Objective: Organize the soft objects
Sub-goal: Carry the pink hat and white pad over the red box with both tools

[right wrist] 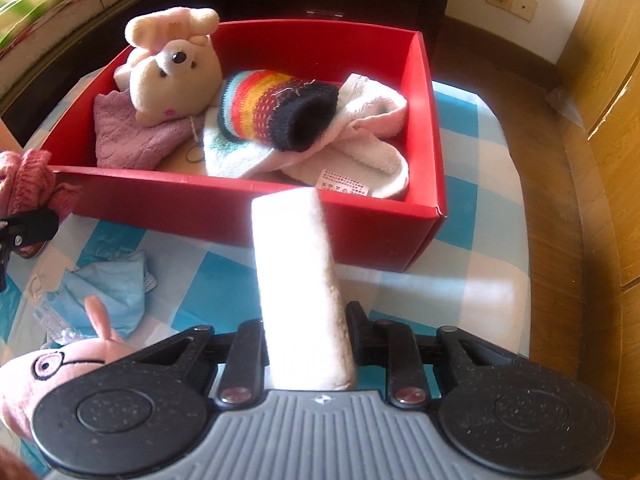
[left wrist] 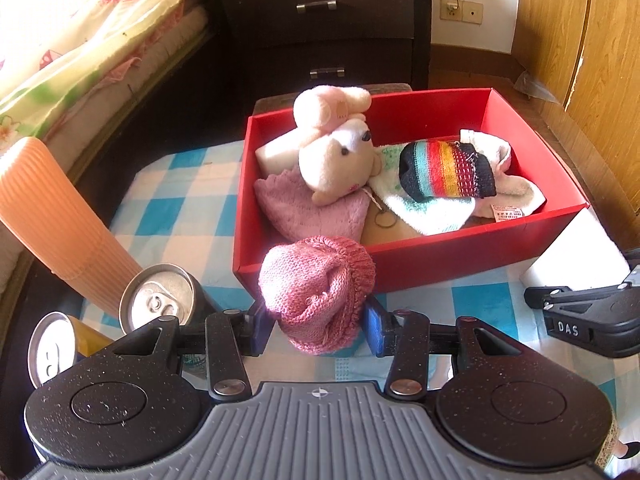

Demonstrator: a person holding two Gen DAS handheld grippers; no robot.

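Observation:
My left gripper [left wrist: 318, 328] is shut on a pink knitted hat [left wrist: 316, 288], held just in front of the red box [left wrist: 440, 256]. My right gripper [right wrist: 306, 340] is shut on a white foam block [right wrist: 298, 276], held before the box's near wall [right wrist: 224, 208]. Inside the box lie a cream plush bunny [left wrist: 336, 148], a lilac knit piece [left wrist: 312, 208], a rainbow striped knit hat [left wrist: 444, 168] and a white towel [left wrist: 512, 188]. The pink hat also shows at the left edge of the right wrist view [right wrist: 24, 180].
Two drink cans [left wrist: 160, 296] and an orange ribbed cup [left wrist: 48, 216] stand at the left. A blue face mask [right wrist: 100, 292] and a pink pig plush [right wrist: 60, 364] lie on the blue checked cloth [right wrist: 472, 264]. A dark nightstand [left wrist: 320, 28] stands behind the box.

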